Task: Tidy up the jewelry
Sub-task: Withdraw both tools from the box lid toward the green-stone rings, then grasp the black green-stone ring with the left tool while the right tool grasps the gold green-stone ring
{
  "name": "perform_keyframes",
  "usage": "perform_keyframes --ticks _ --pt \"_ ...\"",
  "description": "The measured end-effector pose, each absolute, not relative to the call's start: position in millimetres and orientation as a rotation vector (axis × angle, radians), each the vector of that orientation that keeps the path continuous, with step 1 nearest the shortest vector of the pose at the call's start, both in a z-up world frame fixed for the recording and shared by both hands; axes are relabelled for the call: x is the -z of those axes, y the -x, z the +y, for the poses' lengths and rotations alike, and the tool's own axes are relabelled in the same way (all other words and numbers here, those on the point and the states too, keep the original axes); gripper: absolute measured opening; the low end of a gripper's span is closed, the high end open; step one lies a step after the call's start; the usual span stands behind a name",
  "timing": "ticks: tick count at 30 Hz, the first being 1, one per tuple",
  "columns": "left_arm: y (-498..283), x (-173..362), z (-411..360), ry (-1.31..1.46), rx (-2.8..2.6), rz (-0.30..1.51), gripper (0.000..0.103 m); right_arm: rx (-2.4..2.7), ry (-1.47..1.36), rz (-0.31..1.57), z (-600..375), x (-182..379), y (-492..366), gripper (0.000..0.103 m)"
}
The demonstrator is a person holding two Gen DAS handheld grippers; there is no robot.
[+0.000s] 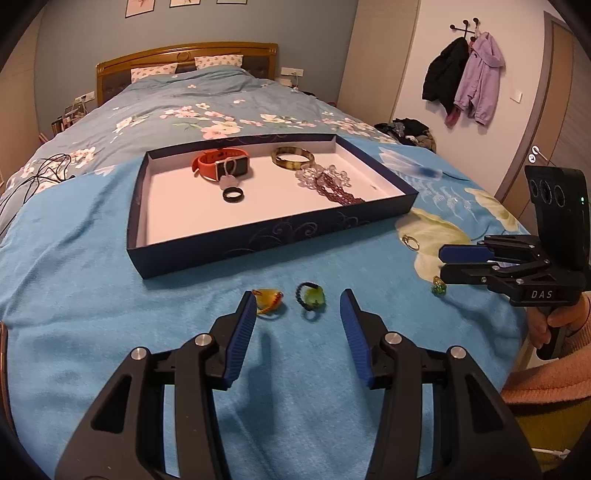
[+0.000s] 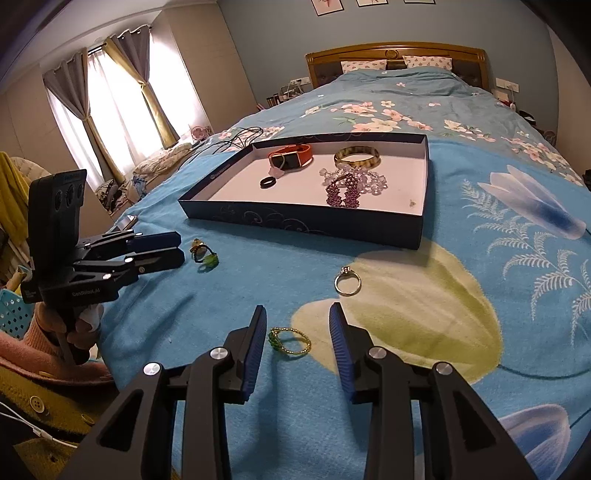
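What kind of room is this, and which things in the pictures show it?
Most likely a home bedroom. A made bed with a wooden headboard and pillows fills the room, curtains hang at a window, and jackets hang on wall hooks near a door.

Domestic bedroom. Evidence: bed with wooden headboard [image 1: 186,51], 2 pillows [image 1: 218,61] and floral duvet [image 1: 192,107]; coats on wall hooks [image 1: 463,74]; curtained window [image 2: 107,99]; framed prints [image 2: 356,4] above the headboard.
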State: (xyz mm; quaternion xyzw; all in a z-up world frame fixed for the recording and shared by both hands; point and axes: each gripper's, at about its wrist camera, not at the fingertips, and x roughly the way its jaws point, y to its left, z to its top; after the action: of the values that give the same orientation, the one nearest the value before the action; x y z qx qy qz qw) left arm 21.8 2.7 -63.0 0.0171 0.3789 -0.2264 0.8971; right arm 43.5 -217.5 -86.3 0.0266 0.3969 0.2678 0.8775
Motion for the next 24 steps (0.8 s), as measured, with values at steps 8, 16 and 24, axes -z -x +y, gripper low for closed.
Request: perform_keyframes --ticks 8,16,24 --pt "-23 70 -11 -0.051 0.499 0.824 0.044 -0.543 -0.02 0.831 -212 89 -39 0.037" --pt "-34 76 -18 -0.045 0.501 0.87 0.042 -0.527 0.047 0.832 -203 94 -37 0.038" --pt "-43 77 -23 -0.032 0.487 0.886 0.04 -0.499 0.113 0.819 -197 95 -33 0.027"
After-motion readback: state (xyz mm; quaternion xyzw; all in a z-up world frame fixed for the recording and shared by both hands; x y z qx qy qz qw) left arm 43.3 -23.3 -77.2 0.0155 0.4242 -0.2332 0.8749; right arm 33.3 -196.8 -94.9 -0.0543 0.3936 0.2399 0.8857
